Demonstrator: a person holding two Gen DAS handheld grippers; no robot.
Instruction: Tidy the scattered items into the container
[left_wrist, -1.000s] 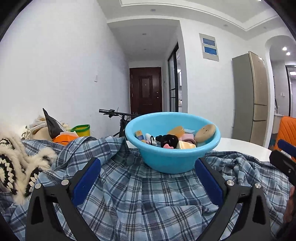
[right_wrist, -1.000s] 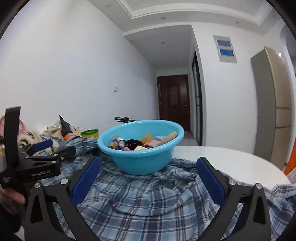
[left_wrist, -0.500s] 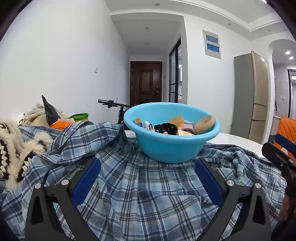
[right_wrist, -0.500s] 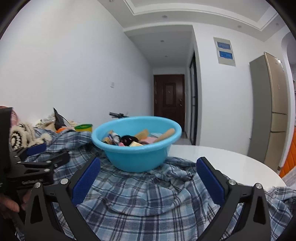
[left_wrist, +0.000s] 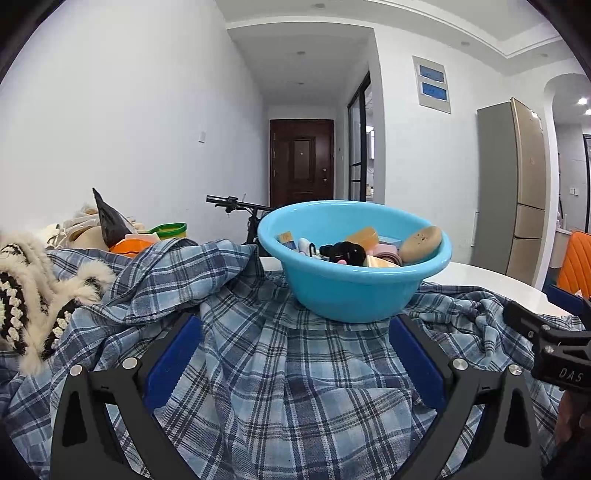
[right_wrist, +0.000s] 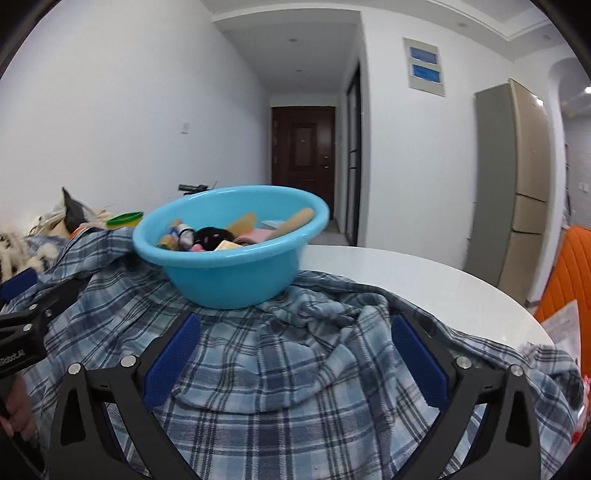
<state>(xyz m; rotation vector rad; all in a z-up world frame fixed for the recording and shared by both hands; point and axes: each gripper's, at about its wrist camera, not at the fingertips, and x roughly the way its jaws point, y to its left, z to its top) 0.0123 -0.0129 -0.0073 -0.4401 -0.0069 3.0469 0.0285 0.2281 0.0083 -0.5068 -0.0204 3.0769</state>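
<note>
The blue basin (left_wrist: 354, 291) stands upright on a rumpled plaid shirt (left_wrist: 280, 369) spread over a white table (right_wrist: 413, 273). It sits ahead of both grippers, near the middle of the left wrist view and left of centre in the right wrist view. Inside it lies a heap of small things: a black piece (left_wrist: 345, 252) in the middle, a tan oval piece (left_wrist: 421, 243) leaning on the right rim, an orange-yellow block (left_wrist: 364, 234) behind, a pink piece (left_wrist: 386, 253) and a small printed packet (left_wrist: 286, 237) at the left. What each of them is cannot be told

The left gripper (left_wrist: 293, 360) has its jaws spread wide with nothing between them, low over the shirt just short of the basin. The right gripper (right_wrist: 295, 356) is likewise spread wide and empty over the shirt, with the basin ahead and to its left. In the left wrist view the right gripper's black frame shows at the right edge; in the right wrist view the left one shows at the left edge, with part of a hand (right_wrist: 16, 410) below it

Left of the basin, past a raised fold of shirt, lies a fuzzy cream and black knit (left_wrist: 33, 291), then a pile with an orange thing (left_wrist: 135, 245), a green-rimmed tub (left_wrist: 170, 230) and a dark bag (left_wrist: 109, 221). Behind stand a bike handlebar (left_wrist: 231, 202), a brown door (left_wrist: 301, 162), a tall fridge (left_wrist: 511, 184) and an orange chair (left_wrist: 574, 264)
</note>
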